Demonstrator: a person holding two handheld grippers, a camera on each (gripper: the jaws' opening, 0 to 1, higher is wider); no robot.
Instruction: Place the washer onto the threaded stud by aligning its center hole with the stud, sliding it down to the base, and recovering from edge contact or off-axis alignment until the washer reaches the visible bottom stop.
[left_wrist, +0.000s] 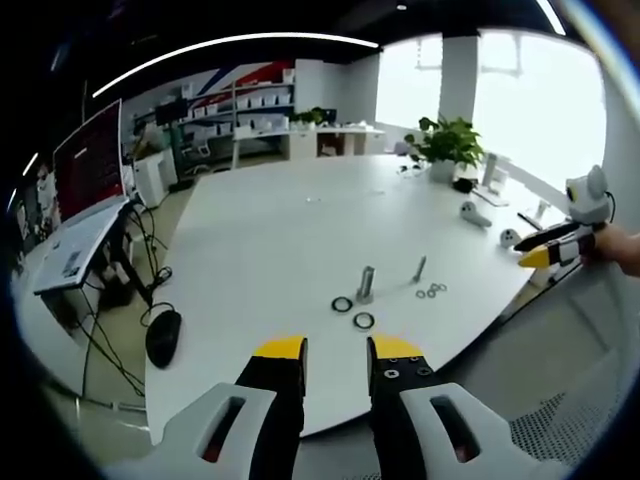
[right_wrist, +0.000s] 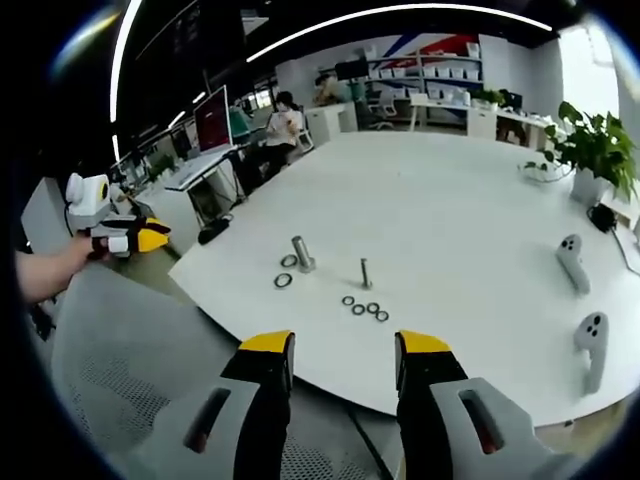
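From the left gripper view I see my left gripper (left_wrist: 337, 348) nearest, held off the table's near edge with its yellow-tipped jaws apart and nothing between them. Just beyond, on the white table (left_wrist: 270, 240), two dark washers (left_wrist: 363, 320) lie beside the upright threaded stud (left_wrist: 366, 284). Right of it stands a thinner bolt (left_wrist: 420, 268) with a cluster of small washers (left_wrist: 432, 291) at its foot. In the right gripper view my right gripper (right_wrist: 342, 348) also hangs short of the table, jaws spread and empty; the stud (right_wrist: 301, 252) stands beyond it. At the far right of the left gripper view, a hand (left_wrist: 622, 246) holds that same gripper. Farthest back sits a potted plant (left_wrist: 446, 146).
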